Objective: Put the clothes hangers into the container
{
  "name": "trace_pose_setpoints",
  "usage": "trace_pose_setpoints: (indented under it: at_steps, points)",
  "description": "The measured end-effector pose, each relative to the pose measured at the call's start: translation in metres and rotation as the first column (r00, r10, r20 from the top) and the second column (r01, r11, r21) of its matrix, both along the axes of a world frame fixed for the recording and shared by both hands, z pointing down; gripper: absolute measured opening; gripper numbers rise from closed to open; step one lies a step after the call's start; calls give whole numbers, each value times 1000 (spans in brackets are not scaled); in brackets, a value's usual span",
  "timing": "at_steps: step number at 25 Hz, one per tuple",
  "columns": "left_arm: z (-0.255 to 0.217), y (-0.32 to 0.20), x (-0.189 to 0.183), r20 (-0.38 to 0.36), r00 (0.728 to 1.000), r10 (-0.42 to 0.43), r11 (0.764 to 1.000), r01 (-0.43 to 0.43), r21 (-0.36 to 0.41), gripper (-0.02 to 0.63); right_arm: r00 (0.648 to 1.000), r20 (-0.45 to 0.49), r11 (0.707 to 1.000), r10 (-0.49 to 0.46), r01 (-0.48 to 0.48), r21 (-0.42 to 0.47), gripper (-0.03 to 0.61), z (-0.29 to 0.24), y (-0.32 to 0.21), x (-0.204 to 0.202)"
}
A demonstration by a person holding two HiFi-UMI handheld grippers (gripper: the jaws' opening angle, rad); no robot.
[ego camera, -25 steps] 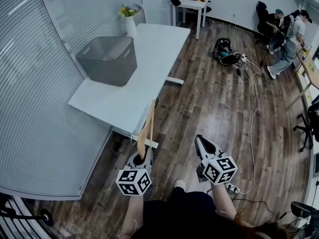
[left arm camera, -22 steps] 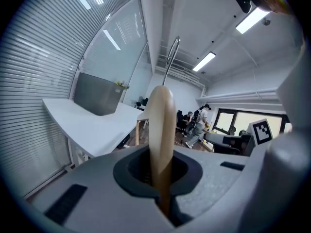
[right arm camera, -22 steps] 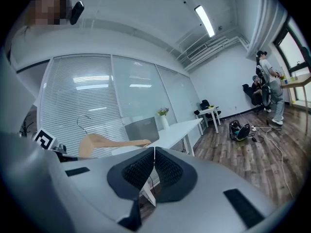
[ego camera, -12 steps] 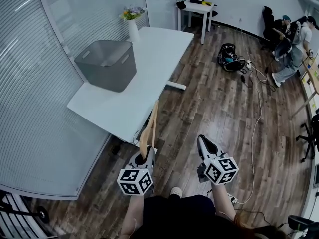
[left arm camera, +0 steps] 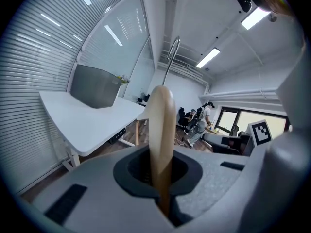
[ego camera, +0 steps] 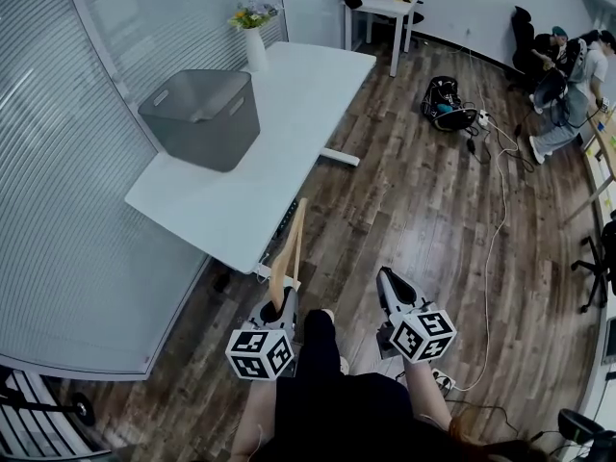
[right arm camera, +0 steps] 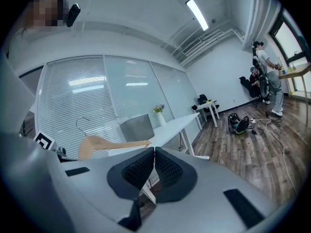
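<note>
The left gripper point(ego camera: 282, 301) has its jaws clamped on a light wooden clothes hanger with a metal hook point(left arm camera: 161, 130). In the left gripper view the hanger stands upright between the dark pads, with the hook at the top. In the head view its far end comes just beside the near edge of the long white table point(ego camera: 289, 94). The right gripper point(right arm camera: 154, 153) is to the right of it, with the jaws together and nothing between them. The grey plastic container with handle openings point(ego camera: 202, 114) stands on the left side of the table, well apart from the hanger. A white vase with flowers point(ego camera: 254, 41) stands on the table beyond the container. Both grippers are over the dark wooden floor point(ego camera: 414, 200).
</note>
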State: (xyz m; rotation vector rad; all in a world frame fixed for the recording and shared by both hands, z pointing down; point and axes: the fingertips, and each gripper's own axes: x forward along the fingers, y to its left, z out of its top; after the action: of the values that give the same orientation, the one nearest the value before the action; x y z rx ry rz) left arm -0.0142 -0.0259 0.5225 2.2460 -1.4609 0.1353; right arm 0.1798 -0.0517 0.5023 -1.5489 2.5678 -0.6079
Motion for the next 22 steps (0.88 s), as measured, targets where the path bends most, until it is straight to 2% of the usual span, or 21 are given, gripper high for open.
trace_pose_setpoints:
  at_steps: [9,22]
  points:
    - [-2,-37,15,16,999,36,999,-36,16,8,1000,-2,999,31,-31,-18,30,9,-22,17]
    - [-6,-141,26,14,999,29,999,-30,33,8,1000,-7,1000,2,-2,-15,30,7,-124,21]
